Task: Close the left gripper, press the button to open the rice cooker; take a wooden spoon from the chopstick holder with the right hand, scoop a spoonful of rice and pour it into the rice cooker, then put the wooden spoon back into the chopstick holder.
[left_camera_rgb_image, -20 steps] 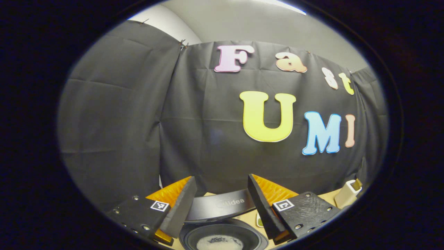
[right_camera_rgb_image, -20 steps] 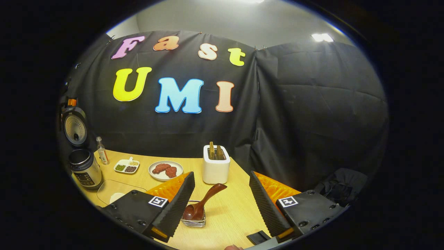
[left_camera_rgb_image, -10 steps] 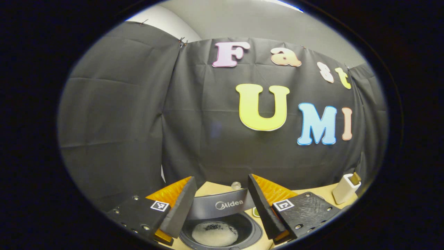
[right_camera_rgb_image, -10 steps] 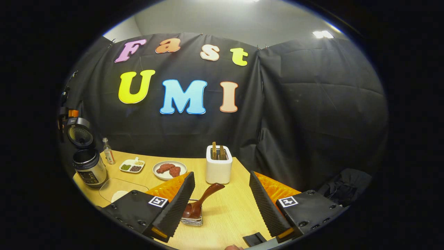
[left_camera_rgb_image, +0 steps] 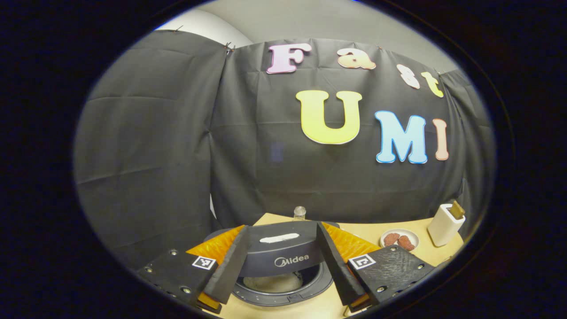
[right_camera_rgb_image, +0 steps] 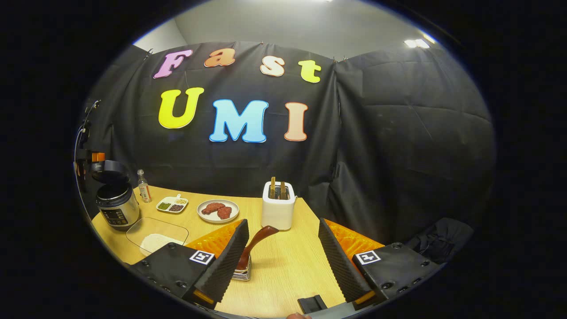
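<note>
1. The left gripper [left_camera_rgb_image: 281,261] stood with its fingers wide apart and nothing between them, poised over the rice cooker [left_camera_rgb_image: 283,274], whose dark lid [left_camera_rgb_image: 281,254] tilted part-way over the pot, with a pale heap of rice visible beneath.

2. The right gripper [right_camera_rgb_image: 283,261] was likewise spread open and empty, above the wooden table [right_camera_rgb_image: 288,270].

3. The wooden spoon [right_camera_rgb_image: 254,246] lay just ahead of it, bowl down in a small clear glass dish [right_camera_rgb_image: 242,274], handle slanting up toward the white chopstick holder [right_camera_rgb_image: 278,210], where two other wooden handles stood.

4. I judged the spoon light, rigid and smooth, perhaps a little slick where it looked varnished. The best hold seemed the upper handle, clear of the bowl, gripped across its width.

5. The glass dish looked fragile and likely to slide, so lifting the spoon straight out seemed wiser than dragging it.

6. The holder's slot looked narrow, so the return would call for a near-upright handle.
</note>
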A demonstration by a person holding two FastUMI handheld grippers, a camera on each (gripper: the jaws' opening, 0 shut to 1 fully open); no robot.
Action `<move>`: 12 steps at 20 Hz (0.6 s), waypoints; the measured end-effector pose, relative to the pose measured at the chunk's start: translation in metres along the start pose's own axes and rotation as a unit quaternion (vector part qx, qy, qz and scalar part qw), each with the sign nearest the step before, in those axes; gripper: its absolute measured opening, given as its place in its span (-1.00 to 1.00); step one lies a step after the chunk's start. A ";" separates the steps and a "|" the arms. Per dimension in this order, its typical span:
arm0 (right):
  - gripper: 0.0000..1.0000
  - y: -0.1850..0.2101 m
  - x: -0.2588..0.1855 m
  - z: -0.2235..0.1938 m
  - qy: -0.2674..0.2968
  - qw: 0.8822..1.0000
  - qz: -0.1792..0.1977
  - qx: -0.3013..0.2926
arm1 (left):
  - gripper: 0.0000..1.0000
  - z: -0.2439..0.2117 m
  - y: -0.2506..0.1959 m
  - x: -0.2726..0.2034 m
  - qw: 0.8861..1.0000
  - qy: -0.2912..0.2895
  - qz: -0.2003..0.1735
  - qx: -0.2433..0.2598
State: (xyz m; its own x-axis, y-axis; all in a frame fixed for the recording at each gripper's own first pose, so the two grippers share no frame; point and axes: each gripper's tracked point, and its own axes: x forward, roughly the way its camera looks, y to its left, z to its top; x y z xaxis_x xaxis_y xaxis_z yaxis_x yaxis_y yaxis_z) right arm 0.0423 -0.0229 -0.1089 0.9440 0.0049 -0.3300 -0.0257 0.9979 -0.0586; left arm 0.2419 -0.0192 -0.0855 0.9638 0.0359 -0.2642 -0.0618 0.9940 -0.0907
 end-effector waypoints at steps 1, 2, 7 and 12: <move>0.94 -0.003 -0.002 -0.001 0.001 1.000 0.000 -0.003 | 0.83 -0.004 -0.001 -0.002 1.000 0.003 0.002 0.000; 0.99 -0.007 -0.004 -0.003 0.002 1.000 0.001 -0.005 | 0.86 -0.009 -0.002 -0.004 1.000 0.004 0.004 0.000; 0.94 -0.021 -0.012 -0.014 0.009 1.000 0.003 0.003 | 0.84 -0.035 -0.006 -0.012 1.000 0.017 0.016 0.002; 0.99 -0.032 -0.015 -0.022 0.015 1.000 0.005 0.003 | 0.84 -0.073 -0.010 -0.014 0.998 0.049 0.024 0.008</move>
State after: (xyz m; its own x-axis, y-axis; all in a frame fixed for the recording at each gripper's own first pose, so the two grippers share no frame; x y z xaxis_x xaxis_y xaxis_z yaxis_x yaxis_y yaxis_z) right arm 0.0219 -0.0562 -0.1230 0.9336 0.0128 -0.3580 -0.0329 0.9982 -0.0501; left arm 0.2105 -0.0376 -0.1514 0.9298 0.0739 -0.3605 -0.1023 0.9929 -0.0604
